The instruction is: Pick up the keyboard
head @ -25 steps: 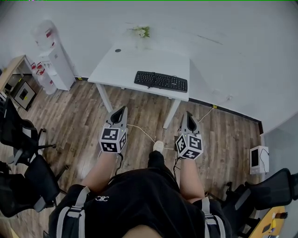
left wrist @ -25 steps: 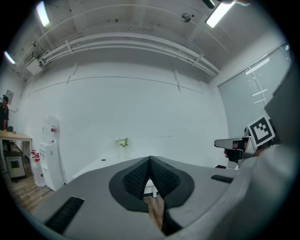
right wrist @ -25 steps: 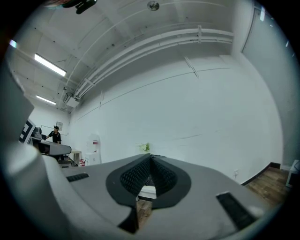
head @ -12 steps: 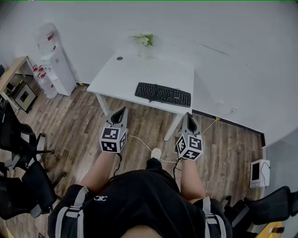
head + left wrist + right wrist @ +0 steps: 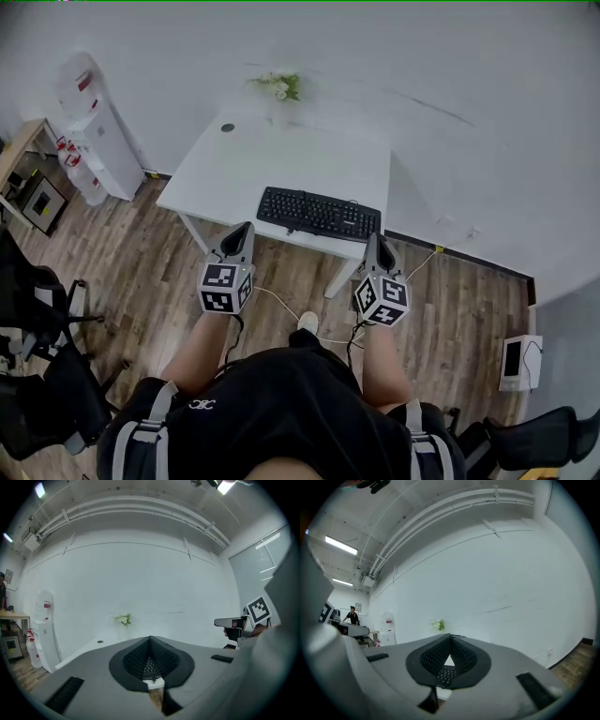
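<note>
A black keyboard [image 5: 319,214] lies along the near edge of a white table [image 5: 281,159], towards its right end. Both grippers are held out level in front of the person, short of the table. My left gripper [image 5: 246,228] is shut and empty, its tip just before the table's front edge, left of the keyboard. My right gripper [image 5: 378,240] is also shut and empty, its tip close below the keyboard's right end. In the right gripper view, part of the keyboard [image 5: 446,674] shows through the gap behind the closed jaws.
A small vase of flowers [image 5: 279,89] and a dark round disc [image 5: 228,127] sit at the table's back. A water dispenser [image 5: 89,131] stands left by the wall. Black office chairs [image 5: 37,309] crowd the left. A white cable [image 5: 277,298] runs over the wood floor.
The person has walked towards the table: table and keyboard now sit lower and closer in the head view, and both gripper tips have come near the table's front edge. Both jaws stayed shut.
</note>
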A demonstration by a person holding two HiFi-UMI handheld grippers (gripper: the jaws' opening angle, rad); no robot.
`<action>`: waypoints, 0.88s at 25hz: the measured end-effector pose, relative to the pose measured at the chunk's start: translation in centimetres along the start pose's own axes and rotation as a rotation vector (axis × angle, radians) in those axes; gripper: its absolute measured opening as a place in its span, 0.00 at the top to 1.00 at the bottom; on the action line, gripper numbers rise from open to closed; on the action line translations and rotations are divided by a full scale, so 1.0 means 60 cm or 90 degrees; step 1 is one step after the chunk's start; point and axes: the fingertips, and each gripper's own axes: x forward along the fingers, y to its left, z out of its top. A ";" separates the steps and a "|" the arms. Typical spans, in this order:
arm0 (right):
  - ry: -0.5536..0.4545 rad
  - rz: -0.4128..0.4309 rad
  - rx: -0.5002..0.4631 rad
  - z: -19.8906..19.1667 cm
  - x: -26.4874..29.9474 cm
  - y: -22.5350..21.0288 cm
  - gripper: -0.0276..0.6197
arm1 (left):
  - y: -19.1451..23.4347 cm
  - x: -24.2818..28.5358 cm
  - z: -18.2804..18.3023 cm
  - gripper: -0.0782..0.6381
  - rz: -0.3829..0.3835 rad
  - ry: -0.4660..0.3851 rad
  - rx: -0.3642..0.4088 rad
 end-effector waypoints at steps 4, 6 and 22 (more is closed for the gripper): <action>0.011 -0.007 0.002 0.002 0.072 -0.046 0.95 | 0.003 0.089 0.006 0.88 0.001 0.016 -0.006; 0.014 -0.011 0.004 0.003 0.106 -0.067 0.95 | 0.006 0.131 0.013 0.88 0.002 0.020 -0.006; 0.047 -0.008 0.032 0.005 0.346 -0.196 0.95 | 0.005 0.402 0.040 0.88 0.010 0.061 -0.021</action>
